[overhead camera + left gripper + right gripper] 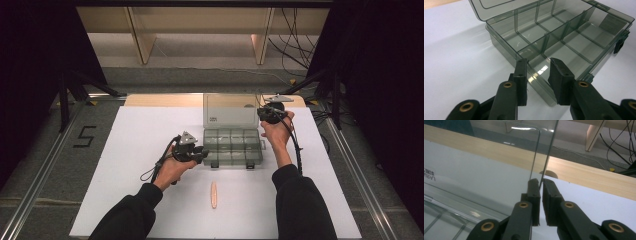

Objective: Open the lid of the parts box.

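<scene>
Our right gripper (540,182) has its jaws closed together on the side edge of the lid (486,177), the thin clear panel pinched between the two black pads. In the high view that gripper (265,114) sits at the lid's (230,110) right edge, with our right hand (277,132) just below it and its cable (298,150) trailing back along the forearm. The lid stands upright, hinged at the far side of the box.

Our left gripper (537,67) has its jaws partly apart, straddling the near corner of the box (556,42). One pad lies outside the side wall, the other over the corner compartment. We cannot tell whether the pads press on the wall. From above, this gripper (202,156) meets the box (232,147) at its front left corner, our left hand (172,167) behind it.

The box is smoky clear plastic, split by dividers into several compartments. It rests on the white sheet (150,130) that covers the table, near the middle and toward the far side. A small label (429,173) shows on the lid.

Nearer to us, well apart from the box and between our forearms, a slim pale stick (214,194) lies on the sheet. Beyond the sheet runs the wooden table edge (584,173), and past it the floor with dark cables (292,37).
</scene>
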{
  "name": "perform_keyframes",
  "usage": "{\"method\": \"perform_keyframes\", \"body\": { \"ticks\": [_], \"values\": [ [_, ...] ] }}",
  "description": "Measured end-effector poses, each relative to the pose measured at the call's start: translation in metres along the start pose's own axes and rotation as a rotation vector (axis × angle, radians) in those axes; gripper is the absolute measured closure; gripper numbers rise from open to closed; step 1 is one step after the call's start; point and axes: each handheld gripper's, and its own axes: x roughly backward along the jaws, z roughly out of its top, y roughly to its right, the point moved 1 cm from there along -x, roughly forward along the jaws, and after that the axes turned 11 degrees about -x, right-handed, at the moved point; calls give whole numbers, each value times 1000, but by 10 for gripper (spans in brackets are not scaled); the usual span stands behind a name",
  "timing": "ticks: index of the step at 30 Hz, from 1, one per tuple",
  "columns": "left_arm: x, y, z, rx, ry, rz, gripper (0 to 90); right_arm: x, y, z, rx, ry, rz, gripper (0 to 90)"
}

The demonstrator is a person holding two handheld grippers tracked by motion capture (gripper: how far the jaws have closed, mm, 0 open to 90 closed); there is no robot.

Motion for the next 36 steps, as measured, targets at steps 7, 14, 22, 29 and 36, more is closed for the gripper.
{"method": "perform_keyframes", "body": {
  "ticks": [7, 14, 22, 29, 36],
  "values": [
    [0, 0, 0, 0, 1, -3, 678, -2, 0, 0, -3, -2, -12, 851],
    [1, -1, 0, -11, -12, -7, 678, -2, -2, 0, -27, -9, -14, 851],
    [0, 1, 0, 3, 5, 3, 677, -2, 1, -1, -5, -10, -7, 840],
    [0, 0, 0, -3, 0, 1, 677, -1, 0, -2, -34, -13, -1, 823],
    [0, 0, 0, -4, 1, -1, 676, 0, 1, -1, -21, 0, 0, 794]
  ]
}}
